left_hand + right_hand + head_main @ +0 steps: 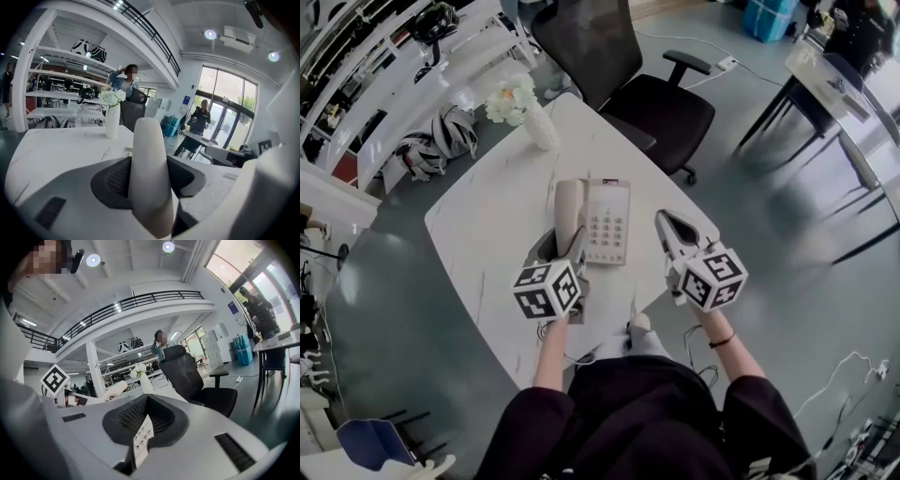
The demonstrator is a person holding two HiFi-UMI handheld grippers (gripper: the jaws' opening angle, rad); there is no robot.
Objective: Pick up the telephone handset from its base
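Observation:
The pale telephone handset (569, 208) lies lengthwise between the jaws of my left gripper (567, 242), which is shut on it near its lower end. In the left gripper view the handset (149, 173) stands up between the dark pads, above the white table (61, 145). The phone base (607, 223) with its keypad sits just right of the handset. My right gripper (663, 219) hovers right of the base, apart from it, holding nothing. Its jaws are drawn together to a thin slit, through which the keypad (142, 434) shows.
A white vase with flowers (530, 112) stands at the table's far end. A black office chair (628, 75) is behind the table (478, 234). Shelves with helmets (431, 141) line the left side, and another desk (839, 80) stands at the upper right.

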